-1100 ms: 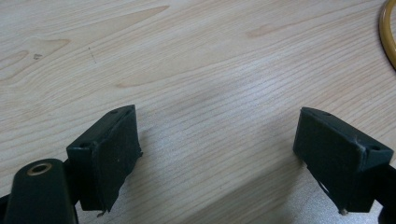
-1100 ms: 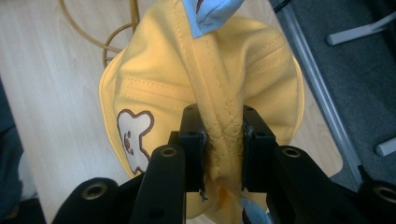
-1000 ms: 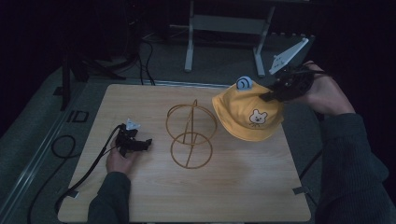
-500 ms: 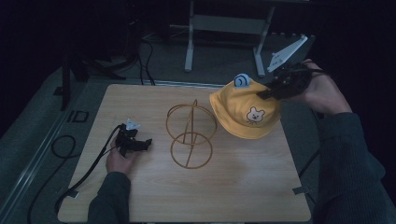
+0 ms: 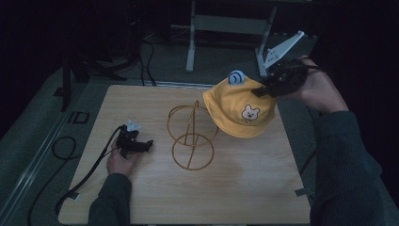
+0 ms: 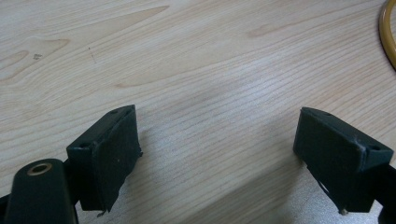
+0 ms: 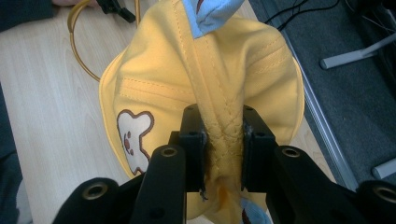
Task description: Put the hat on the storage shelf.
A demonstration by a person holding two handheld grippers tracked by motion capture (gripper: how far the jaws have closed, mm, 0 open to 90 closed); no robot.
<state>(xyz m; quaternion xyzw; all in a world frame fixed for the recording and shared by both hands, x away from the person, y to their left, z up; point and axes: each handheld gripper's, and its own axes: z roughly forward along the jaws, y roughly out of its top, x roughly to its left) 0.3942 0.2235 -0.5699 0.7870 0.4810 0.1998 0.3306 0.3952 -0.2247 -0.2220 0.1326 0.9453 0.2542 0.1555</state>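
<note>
Yellow bucket hat (image 7: 205, 88) pinched at crown seam by right gripper (image 7: 223, 140); soft, floppy, light. Left gripper (image 6: 219, 154) jaws held apart, empty.

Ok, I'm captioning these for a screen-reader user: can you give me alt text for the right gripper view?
The right gripper pinches the crown seam of a yellow hat with a bear patch between its black jaws. Below lie the wooden table and part of a gold wire stand.
</note>
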